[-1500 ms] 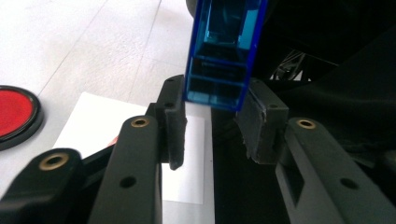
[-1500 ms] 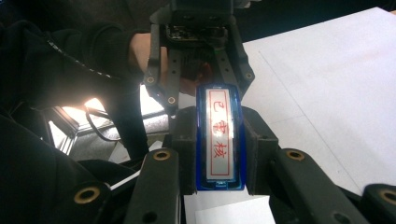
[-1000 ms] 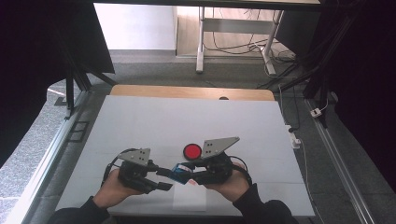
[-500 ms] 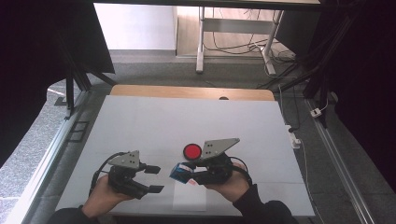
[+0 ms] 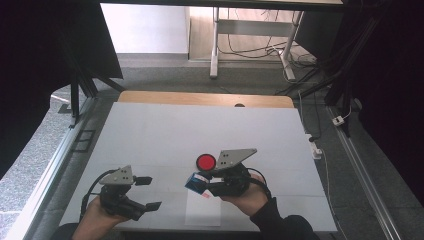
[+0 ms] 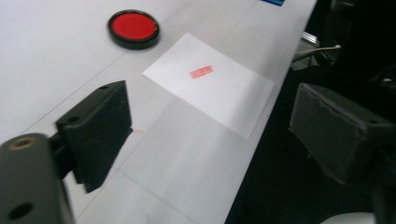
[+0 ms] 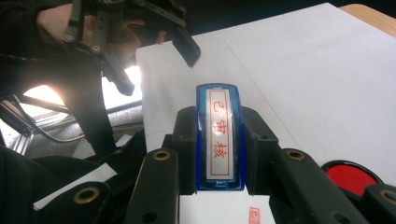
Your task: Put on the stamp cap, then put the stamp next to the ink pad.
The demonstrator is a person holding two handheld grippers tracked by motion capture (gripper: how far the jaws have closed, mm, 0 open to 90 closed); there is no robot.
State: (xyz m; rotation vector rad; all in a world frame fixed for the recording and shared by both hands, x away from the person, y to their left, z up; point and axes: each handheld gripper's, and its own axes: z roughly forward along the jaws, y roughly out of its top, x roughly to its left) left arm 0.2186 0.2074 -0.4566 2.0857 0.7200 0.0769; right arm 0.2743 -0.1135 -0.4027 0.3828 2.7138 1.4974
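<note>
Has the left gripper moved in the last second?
Yes. The left gripper has slid left along the table, away from the red pad and the paper, its jaws opening with nothing between them.

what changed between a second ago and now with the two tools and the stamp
The left tool let go of the blue stamp and slid away to the left along the table's near edge; its jaws have just been opening and nothing is between them. The right tool stayed put, shut on the stamp above the sheet of paper. The red ink pad did not move.
</note>
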